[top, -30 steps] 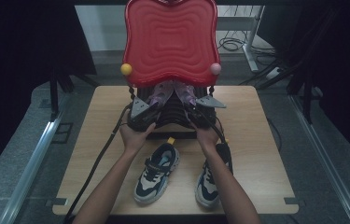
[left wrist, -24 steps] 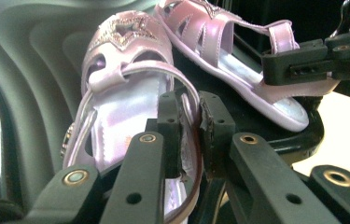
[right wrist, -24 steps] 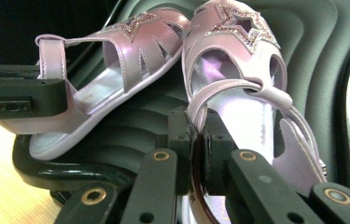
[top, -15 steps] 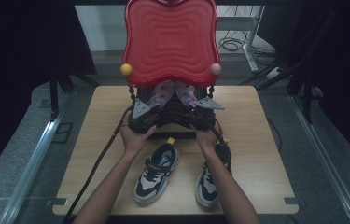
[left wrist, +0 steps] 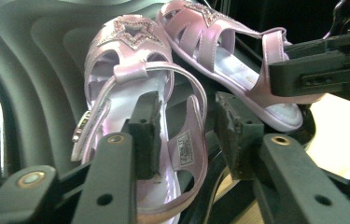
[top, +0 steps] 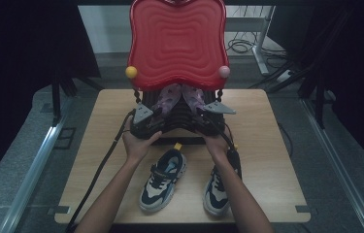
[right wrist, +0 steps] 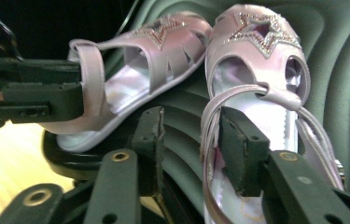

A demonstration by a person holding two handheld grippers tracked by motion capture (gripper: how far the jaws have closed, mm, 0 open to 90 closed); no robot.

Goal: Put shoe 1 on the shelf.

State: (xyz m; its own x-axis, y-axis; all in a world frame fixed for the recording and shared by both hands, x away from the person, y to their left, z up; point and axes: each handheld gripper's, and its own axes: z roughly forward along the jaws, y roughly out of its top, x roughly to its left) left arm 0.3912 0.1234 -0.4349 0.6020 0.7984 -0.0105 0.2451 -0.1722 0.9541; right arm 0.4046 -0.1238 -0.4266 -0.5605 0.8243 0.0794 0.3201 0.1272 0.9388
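Releasing looks like the step in hand: both pink sandals lie on the dark ribbed rack under the red tray [top: 176, 43] at twelve o'clock on the worktop [top: 276, 145]. The left claw [left wrist: 189, 128] and right claw [right wrist: 189, 140] have just been opening, one sandal's heel side [left wrist: 189, 140] and the other's strap [right wrist: 207, 140] between unpressing pads. Draw both straight back toward six o'clock so nothing snags.

Two sandals [top: 166, 99], two sneakers [top: 162, 178]
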